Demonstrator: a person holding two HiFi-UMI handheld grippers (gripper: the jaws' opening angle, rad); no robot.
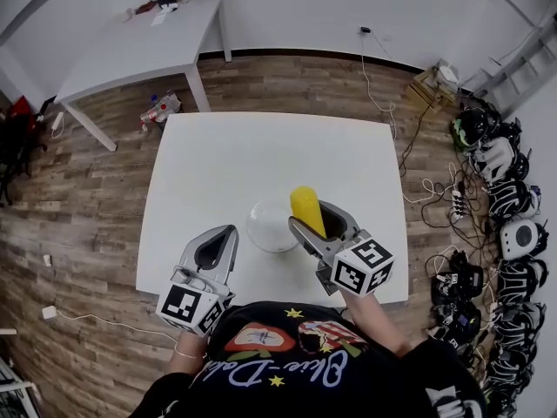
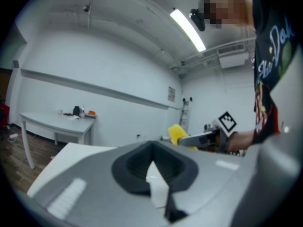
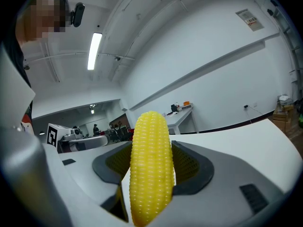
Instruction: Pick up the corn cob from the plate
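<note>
A yellow corn cob (image 1: 307,210) (image 3: 150,164) stands clamped between the jaws of my right gripper (image 1: 320,222) (image 3: 151,167), lifted just right of the white plate (image 1: 271,225) on the white table (image 1: 226,155). The cob (image 2: 179,134) also shows from the left gripper view, held by the right gripper. My left gripper (image 1: 215,249) (image 2: 154,167) hangs over the table's near left part, jaws shut with nothing between them.
A second white table (image 1: 139,46) with small items stands at the far left. Cables and several headsets (image 1: 505,225) lie on the wooden floor at the right. A small toy (image 1: 159,109) lies on the floor beyond the table.
</note>
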